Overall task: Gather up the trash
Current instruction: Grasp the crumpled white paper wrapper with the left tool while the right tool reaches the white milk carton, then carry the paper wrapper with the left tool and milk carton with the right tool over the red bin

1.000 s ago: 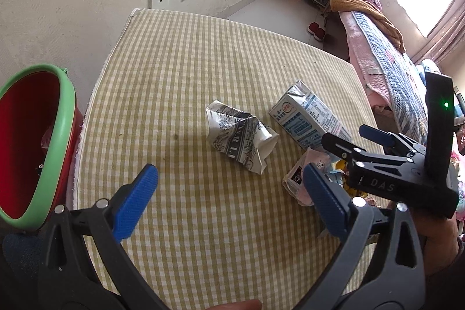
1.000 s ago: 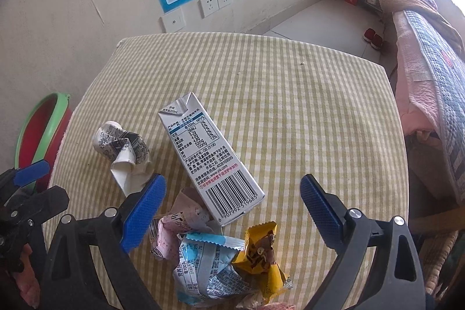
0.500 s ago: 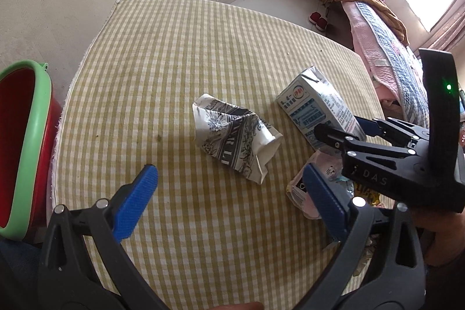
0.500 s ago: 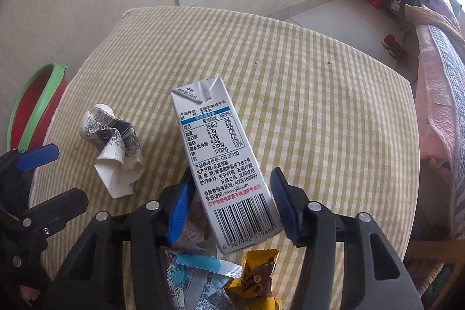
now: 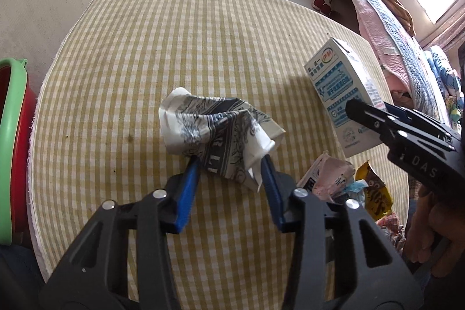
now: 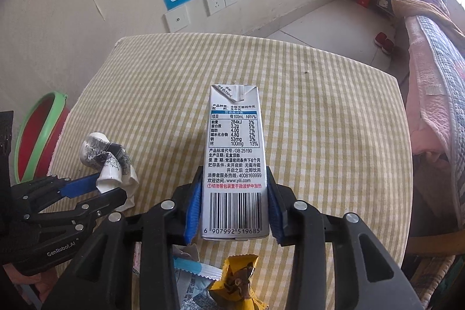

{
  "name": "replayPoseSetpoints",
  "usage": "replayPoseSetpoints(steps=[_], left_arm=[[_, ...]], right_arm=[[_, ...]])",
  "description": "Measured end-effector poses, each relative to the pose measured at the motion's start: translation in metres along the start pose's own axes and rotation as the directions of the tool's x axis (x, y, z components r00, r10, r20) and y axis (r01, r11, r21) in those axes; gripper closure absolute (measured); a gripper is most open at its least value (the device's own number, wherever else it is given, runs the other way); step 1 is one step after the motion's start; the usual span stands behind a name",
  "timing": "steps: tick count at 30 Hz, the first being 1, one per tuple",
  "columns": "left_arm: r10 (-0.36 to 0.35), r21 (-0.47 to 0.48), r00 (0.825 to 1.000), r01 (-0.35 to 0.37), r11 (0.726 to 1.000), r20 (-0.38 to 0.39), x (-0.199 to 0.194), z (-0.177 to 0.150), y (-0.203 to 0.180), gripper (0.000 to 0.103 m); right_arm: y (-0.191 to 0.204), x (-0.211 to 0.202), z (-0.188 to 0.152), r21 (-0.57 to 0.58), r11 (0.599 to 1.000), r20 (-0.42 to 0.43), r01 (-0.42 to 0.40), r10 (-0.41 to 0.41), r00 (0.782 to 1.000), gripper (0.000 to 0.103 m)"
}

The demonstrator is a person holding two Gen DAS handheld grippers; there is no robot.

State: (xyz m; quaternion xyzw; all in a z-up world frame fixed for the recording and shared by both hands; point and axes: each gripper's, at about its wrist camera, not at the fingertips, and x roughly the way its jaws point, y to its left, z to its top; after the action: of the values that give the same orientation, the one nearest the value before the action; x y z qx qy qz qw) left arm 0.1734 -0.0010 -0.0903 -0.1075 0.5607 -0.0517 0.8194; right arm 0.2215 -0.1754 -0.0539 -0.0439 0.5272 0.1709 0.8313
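Observation:
My left gripper (image 5: 231, 166) is shut on a crumpled black-and-white paper cup (image 5: 215, 130) that lies on the checked tablecloth (image 5: 174, 42). My right gripper (image 6: 234, 188) is shut on a white and blue milk carton (image 6: 234, 153), its blue pads against both sides near the barcode end. The carton (image 5: 344, 98) is lifted and tilted in the left wrist view. The crumpled cup (image 6: 109, 164) and left gripper (image 6: 98, 189) show at the left of the right wrist view.
A red bin with a green rim (image 5: 11, 135) stands off the table's left edge, also in the right wrist view (image 6: 37, 138). Loose wrappers, pink (image 5: 331, 176), yellow (image 6: 238, 278) and blue (image 6: 189, 272), lie at the near right. A bed (image 6: 436, 77) stands to the right.
Both grippers closed: the left moved forward and shut on the crumpled cup, the right shut on the milk carton and raised it off the cloth.

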Motion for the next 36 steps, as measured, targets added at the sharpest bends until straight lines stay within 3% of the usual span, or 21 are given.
replayPoseSetpoints(steps=[2, 5, 6, 20, 36], left_arm=[[-0.007, -0.001, 1.0, 0.007, 1.0, 0.001, 0.0, 0.0, 0.001, 0.072], [-0.011, 0.011, 1.0, 0.011, 1.0, 0.008, -0.003, 0.001, -0.002, 0.091], [-0.014, 0.014, 1.0, 0.014, 1.0, 0.012, -0.004, 0.001, -0.002, 0.092], [-0.043, 0.018, 0.997, 0.041, 0.999, 0.07, -0.041, -0.004, 0.001, 0.094], [-0.031, -0.02, 0.986, 0.034, 0.999, 0.166, -0.096, -0.021, 0.019, 0.094]], right_arm=[[-0.002, -0.001, -0.001, 0.007, 1.0, 0.003, -0.002, 0.002, 1.0, 0.066], [-0.003, -0.002, -0.004, 0.01, 1.0, 0.007, 0.001, -0.001, 1.0, 0.066], [-0.004, -0.003, -0.004, 0.013, 1.0, 0.008, 0.002, -0.002, 1.0, 0.066], [0.002, -0.037, -0.005, 0.004, 1.0, 0.072, 0.025, -0.025, 0.997, 0.066], [0.038, -0.079, -0.021, -0.029, 0.999, 0.12, 0.022, -0.018, 0.993, 0.066]])
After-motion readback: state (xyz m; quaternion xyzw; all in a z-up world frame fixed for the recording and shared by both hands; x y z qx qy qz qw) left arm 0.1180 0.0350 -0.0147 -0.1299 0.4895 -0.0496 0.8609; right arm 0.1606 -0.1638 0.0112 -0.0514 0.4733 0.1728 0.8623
